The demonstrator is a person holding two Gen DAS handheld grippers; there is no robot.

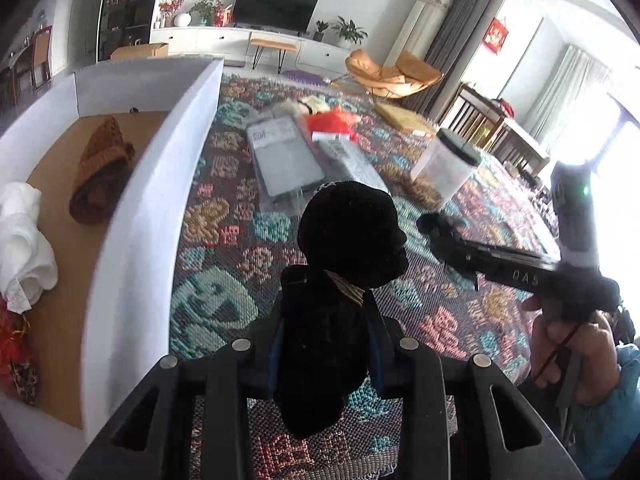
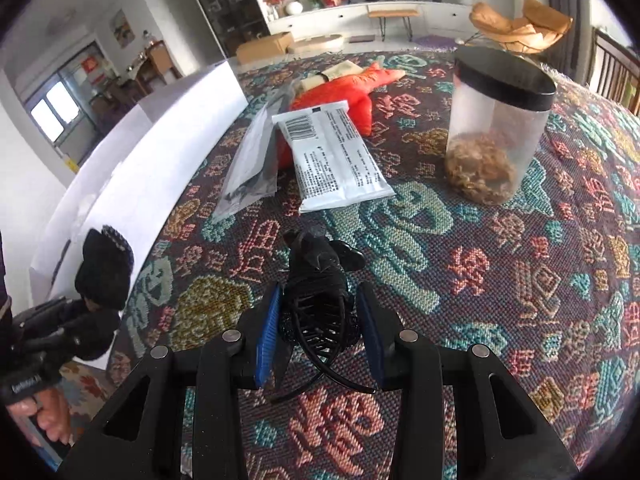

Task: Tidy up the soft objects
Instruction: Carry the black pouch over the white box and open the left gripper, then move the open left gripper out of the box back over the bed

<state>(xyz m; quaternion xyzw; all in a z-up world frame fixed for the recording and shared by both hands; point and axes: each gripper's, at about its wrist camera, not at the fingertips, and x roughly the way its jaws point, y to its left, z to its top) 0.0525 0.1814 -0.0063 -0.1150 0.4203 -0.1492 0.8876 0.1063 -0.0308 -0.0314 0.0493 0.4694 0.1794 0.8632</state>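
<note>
Black and fuzzy, a soft toy [image 1: 348, 264] is squeezed tight between the pads of the left hand-held gripper [image 1: 326, 344] and is held up off the woven cloth [image 1: 224, 240] on the bench. It is likely meant for the white box [image 1: 148, 216] just beside it on the left, where a brown knitted thing [image 1: 102, 168] and a white cloth [image 1: 22, 236] are already kept. The tall box wall must be cleared first. A black hair clip [image 2: 320, 312] with a dark fluffy bit is held between the blue pads of the right hand-held gripper [image 2: 320, 328], which is partly closed around it. Plenty of bare cloth is left near both. A clear jar [image 2: 496, 128], a white packet [image 2: 336, 156] and a red soft toy [image 2: 352, 92] are well apart, farther back.
</note>
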